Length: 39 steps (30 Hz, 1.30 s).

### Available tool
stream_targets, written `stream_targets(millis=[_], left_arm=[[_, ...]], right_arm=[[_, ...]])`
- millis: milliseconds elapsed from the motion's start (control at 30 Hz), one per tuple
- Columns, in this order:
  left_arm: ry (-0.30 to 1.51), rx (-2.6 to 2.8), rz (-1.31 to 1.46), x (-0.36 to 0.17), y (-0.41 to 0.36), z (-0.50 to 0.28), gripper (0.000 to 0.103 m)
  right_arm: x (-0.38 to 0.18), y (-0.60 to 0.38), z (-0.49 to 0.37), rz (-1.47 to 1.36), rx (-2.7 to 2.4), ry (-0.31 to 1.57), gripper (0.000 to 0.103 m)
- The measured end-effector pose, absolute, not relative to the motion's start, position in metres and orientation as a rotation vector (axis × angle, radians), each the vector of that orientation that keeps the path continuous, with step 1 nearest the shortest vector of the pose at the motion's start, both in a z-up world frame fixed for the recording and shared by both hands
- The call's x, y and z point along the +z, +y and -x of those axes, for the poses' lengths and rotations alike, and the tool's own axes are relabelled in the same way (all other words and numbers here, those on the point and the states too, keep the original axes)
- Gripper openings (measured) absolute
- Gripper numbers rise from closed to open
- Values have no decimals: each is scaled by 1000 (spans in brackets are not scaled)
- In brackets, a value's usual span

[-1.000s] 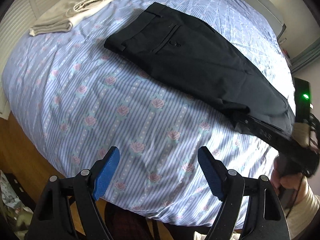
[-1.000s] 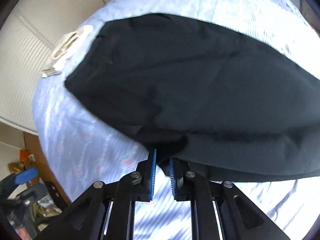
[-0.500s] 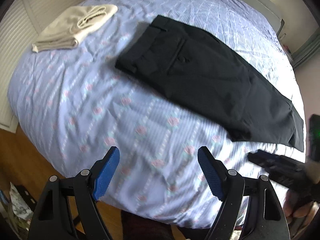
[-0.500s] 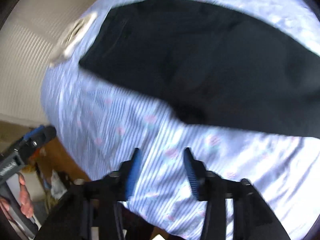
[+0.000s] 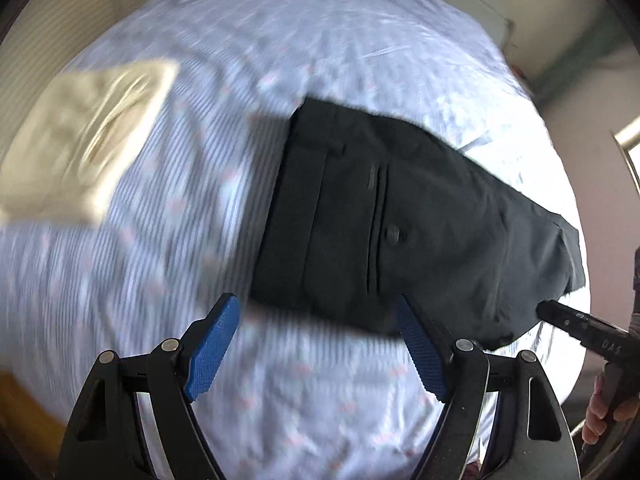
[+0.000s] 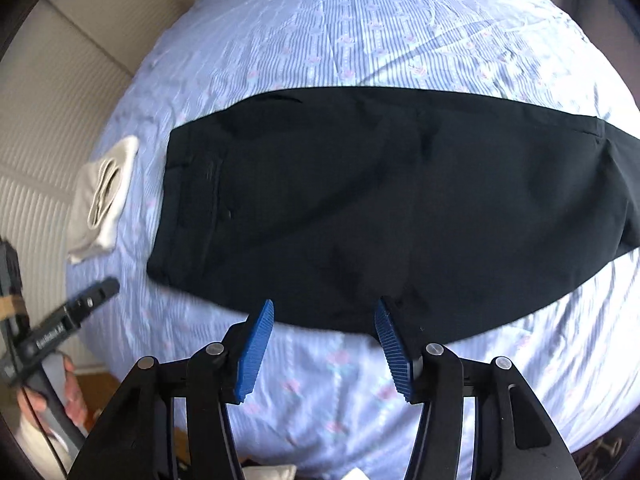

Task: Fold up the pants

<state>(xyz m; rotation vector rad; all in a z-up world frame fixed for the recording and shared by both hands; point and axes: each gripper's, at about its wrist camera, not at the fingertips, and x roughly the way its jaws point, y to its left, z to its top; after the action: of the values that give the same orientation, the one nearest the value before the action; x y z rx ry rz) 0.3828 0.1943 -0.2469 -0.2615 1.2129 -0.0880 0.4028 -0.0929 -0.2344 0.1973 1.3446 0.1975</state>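
Black pants (image 6: pixel 360 208) lie flat on the bed, folded lengthwise, waistband to the left and legs running right. In the left wrist view the pants (image 5: pixel 400 220) show their waistband and a buttoned back pocket. My left gripper (image 5: pixel 320 344) is open and empty, hovering just short of the near waistband corner. My right gripper (image 6: pixel 324 344) is open and empty, just short of the pants' near edge at mid-length. Each gripper also shows in the other's view: the left gripper (image 6: pixel 72 312), the right gripper (image 5: pixel 580 328).
The bed has a blue striped sheet with pink roses (image 6: pixel 340 368). A folded cream garment (image 6: pixel 104 196) lies left of the pants near the bed's edge; it also shows blurred in the left wrist view (image 5: pixel 80 140). A beige wall panel (image 6: pixel 48 100) lies beyond.
My right gripper let go of the pants' edge, opened and drew back. My left gripper moved in towards the waistband. The pants now lie flat.
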Motion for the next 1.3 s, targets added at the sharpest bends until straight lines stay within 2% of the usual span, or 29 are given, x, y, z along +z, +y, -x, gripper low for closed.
stream_targets(millis=[33,200,267,400,567,700,767,900,1000,1100,1167,1233,1300], left_arm=[[1203,-130,250,-248,198,-401,78],[1212,-270,306,-266,218,-483,62],[1219,-290,321,-275,223,-514,59],[1287,-340,307,-303,219,-563,50],[1345,-368,351,-326,219,-581,47],[1353,-376,386,-326,219,-581,31],[1344,-401,410,-323,224,-580,29],[1357,-400,431,-328,233,-582,9],[1345,-351,411,-322,232,-580,4],[1289,-323,400,-309,239,-572,4],[1318,-301,395,-317,240,-574,5],[1338,-280,408,-325,241,-575,6],[1342,-270,363,-319,235,-575,15]], right_arm=[[-237,-87,-407,-197,185,1346,54],[-250,-61,-431,-266,125,1376,54],[-252,-53,-440,-292,106,1374,54],[-254,-39,-456,-300,102,1385,54],[-248,-31,-467,-269,101,1367,54],[-246,-31,-472,-268,100,1372,54],[-246,-31,-473,-270,97,1377,54],[-248,-26,-475,-260,101,1387,54],[-243,-19,-476,-251,129,1377,54],[-234,-9,-475,-222,166,1346,54],[-231,-5,-475,-208,174,1333,54],[-228,-3,-473,-193,175,1327,54],[-225,-6,-469,-194,167,1319,54]])
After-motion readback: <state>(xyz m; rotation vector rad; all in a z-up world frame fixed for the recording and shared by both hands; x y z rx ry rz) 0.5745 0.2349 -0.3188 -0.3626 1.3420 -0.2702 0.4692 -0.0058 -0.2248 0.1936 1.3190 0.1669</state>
